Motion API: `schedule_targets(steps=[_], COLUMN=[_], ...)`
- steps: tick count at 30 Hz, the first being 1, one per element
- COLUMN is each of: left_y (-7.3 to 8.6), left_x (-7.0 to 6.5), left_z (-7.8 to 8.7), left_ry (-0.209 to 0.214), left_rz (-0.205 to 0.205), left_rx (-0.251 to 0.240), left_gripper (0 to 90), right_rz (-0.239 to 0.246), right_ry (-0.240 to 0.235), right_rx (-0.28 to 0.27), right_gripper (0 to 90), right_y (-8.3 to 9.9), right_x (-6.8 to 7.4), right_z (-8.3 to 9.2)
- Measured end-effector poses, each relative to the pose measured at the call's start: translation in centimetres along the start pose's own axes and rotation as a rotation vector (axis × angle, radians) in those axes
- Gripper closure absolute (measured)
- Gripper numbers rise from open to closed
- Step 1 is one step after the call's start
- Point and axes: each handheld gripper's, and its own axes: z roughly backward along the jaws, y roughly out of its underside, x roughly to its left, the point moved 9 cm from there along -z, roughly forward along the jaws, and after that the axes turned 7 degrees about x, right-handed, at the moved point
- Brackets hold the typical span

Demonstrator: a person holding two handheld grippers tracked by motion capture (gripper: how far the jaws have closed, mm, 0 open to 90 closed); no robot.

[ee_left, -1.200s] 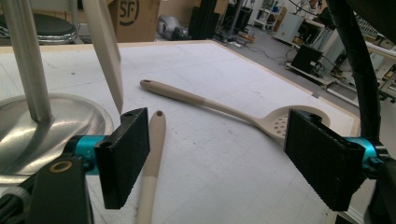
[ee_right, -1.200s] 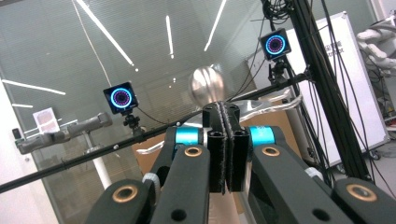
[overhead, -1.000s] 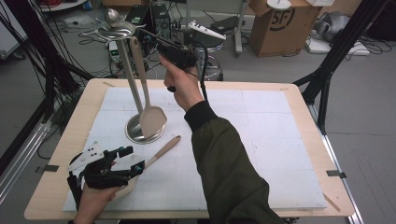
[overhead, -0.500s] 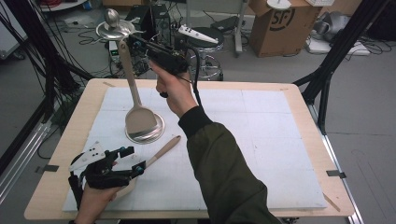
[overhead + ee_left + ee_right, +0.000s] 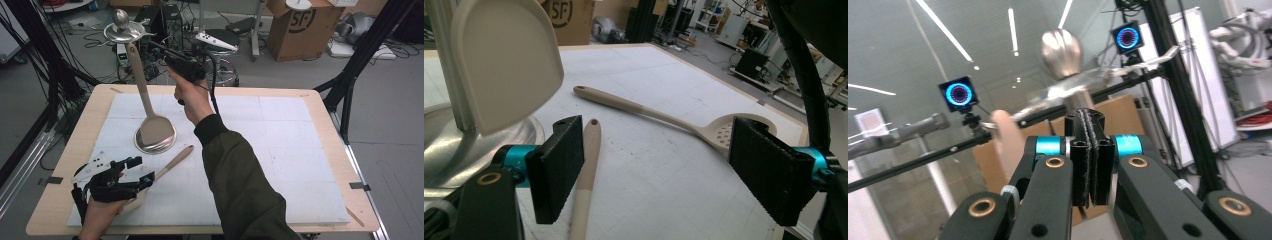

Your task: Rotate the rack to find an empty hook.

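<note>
Near the table's back edge, the right gripper [image 5: 159,50] is raised beside the stand's top disc [image 5: 124,31], jaws clenched together with nothing between them. A beige spatula [image 5: 146,102] hangs from that stand, its blade low over the round metal base [image 5: 156,141]. At the front left corner, the left gripper [image 5: 656,165] rests with its jaws spread wide and grasping nothing. Between them lies a beige handle [image 5: 585,185] on the white mat [image 5: 659,100], and a slotted spoon [image 5: 674,117] lies farther off, its head just behind one jaw.
</note>
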Motion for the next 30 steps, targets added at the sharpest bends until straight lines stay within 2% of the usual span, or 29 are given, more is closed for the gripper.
schedule_targets(steps=[5,14,20,26,30], left_y=[0.0,0.0,0.1,0.1,0.1], left_x=[0.2,0.8,0.7,0.5,0.4], left_z=[0.2,0.4,0.3,0.2,0.0], left_ry=[-0.007,-0.018,-0.016,-0.013,-0.011], left_rz=[0.007,0.015,0.012,0.007,0.005], left_rx=[-0.006,-0.007,-0.003,0.001,0.002], left_gripper=[23.3,23.3,23.3,23.3,23.3], right_rz=[-0.036,-0.002,0.031,0.071,0.079], right_ry=[0.015,-0.002,-0.048,-0.055,-0.071], right_rx=[-0.043,-0.063,-0.052,-0.019,-0.007], right_gripper=[89.7,89.7,89.7,89.7,89.7], right_y=[-0.7,-2.1,-2.2,-2.1,-1.9], right_x=[-1.5,-2.0,-1.2,-0.5,0.3], right_z=[0.5,0.4,0.5,0.6,0.2])
